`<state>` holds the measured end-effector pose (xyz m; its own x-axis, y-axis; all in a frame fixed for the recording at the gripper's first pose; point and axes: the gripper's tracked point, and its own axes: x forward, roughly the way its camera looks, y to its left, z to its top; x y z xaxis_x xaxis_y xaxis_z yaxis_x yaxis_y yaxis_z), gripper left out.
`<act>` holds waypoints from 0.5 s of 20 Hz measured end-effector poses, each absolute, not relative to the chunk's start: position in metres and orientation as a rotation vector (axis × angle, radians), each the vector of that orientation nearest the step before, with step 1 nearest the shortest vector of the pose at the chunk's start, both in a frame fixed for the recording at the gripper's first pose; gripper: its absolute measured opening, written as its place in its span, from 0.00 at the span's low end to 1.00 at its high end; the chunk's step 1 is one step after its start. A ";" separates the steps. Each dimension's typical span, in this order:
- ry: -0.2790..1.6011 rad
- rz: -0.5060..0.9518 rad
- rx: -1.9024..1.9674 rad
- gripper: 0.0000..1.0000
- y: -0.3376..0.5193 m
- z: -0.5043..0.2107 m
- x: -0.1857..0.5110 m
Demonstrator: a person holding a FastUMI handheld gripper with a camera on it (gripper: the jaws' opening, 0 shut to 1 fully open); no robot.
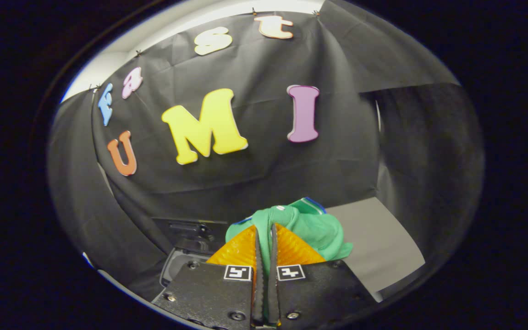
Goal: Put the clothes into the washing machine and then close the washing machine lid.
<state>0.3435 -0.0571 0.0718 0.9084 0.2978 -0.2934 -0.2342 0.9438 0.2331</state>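
Black cloth wall behind. I hold gripper (264, 250) pressed together, pinching green garment (312, 224), lifted. Washing machine (186, 250) just left of garment, below, looks open. My judgement: pickup done; left: drop garment in machine, close lid.

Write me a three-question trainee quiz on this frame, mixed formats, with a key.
1. True or false: the gripper is shut on the green garment.
2. The garment is: A) spread flat on the grey surface; B) bunched around and ahead of the fingers; C) hung on the wall.
3. Fill in: below and beside the fingers sits a dark ____, opposite the grey surface.

Key: 1 true; 2 B; 3 machine.
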 end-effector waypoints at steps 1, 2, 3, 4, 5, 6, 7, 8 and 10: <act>0.319 0.303 0.191 0.07 -0.046 0.082 0.340; 0.304 0.330 0.187 0.07 -0.035 0.092 0.337; 0.292 0.360 0.183 0.07 -0.022 0.101 0.333; 0.280 0.389 0.177 0.07 -0.007 0.110 0.331; 0.270 0.418 0.168 0.07 0.006 0.118 0.329; 0.262 0.446 0.158 0.07 0.020 0.126 0.326; 0.260 0.468 0.149 0.07 0.033 0.132 0.325; 0.254 0.493 0.147 0.07 0.046 0.136 0.320; 0.244 0.544 0.141 0.07 0.076 0.146 0.318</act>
<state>0.3176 0.0760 0.1460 0.8280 0.5269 -0.1916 -0.4936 0.8472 0.1967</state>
